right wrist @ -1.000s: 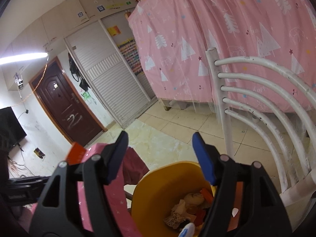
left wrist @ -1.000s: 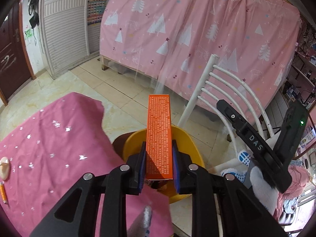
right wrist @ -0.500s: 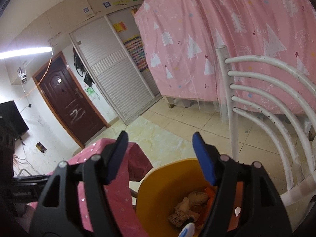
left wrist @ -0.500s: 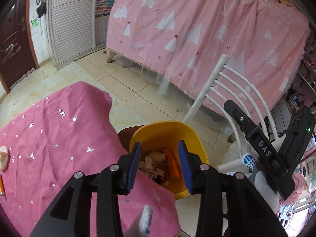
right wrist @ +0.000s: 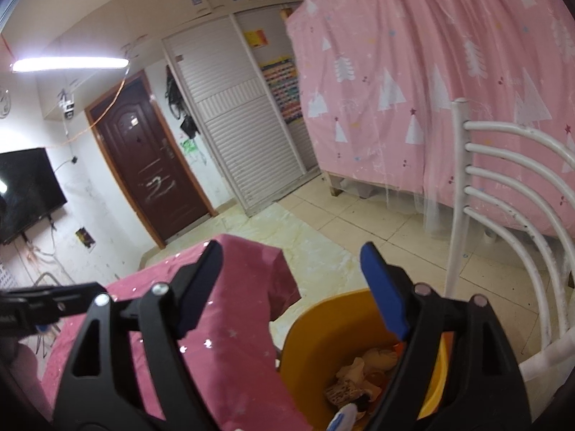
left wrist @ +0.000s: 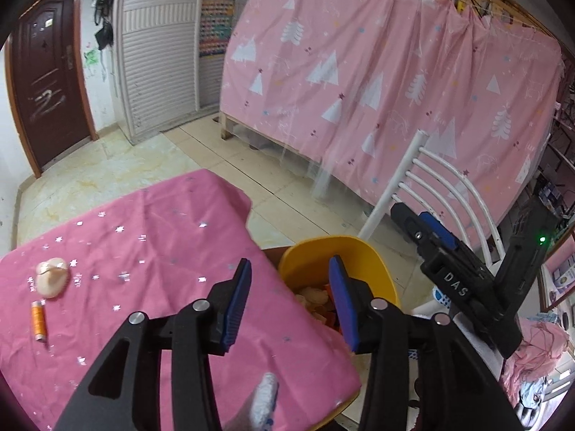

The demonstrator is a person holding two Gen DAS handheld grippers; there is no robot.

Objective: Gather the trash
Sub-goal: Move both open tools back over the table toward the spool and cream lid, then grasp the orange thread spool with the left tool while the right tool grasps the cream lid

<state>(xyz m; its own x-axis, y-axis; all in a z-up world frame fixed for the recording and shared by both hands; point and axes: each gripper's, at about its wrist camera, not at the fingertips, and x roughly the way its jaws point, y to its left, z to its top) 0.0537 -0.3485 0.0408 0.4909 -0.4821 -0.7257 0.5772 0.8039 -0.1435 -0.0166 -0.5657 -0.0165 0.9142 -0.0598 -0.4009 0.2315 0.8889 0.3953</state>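
Note:
A yellow trash bin (left wrist: 316, 255) stands beside the table's right edge; it holds crumpled trash (left wrist: 316, 296) and also shows in the right wrist view (right wrist: 323, 327). My left gripper (left wrist: 289, 303) is open and empty over the table edge and the bin's near rim. My right gripper (right wrist: 293, 283) is open and empty above the bin; its body shows in the left wrist view (left wrist: 452, 276). On the pink starred tablecloth (left wrist: 143, 251) lie a pale crumpled scrap (left wrist: 52, 282) and a small orange spool (left wrist: 37, 319) at the far left.
A white metal chair (left wrist: 442, 194) stands right behind the bin. A pink curtained bed frame (left wrist: 359, 82) fills the back. A dark door (left wrist: 50, 82) and white shutter wardrobe (left wrist: 158, 54) are at the far left. Tiled floor lies between.
One second ago my left gripper held an orange box over the bin. It opened and the box dropped in. The left gripper has since pulled back and turned left, showing more table.

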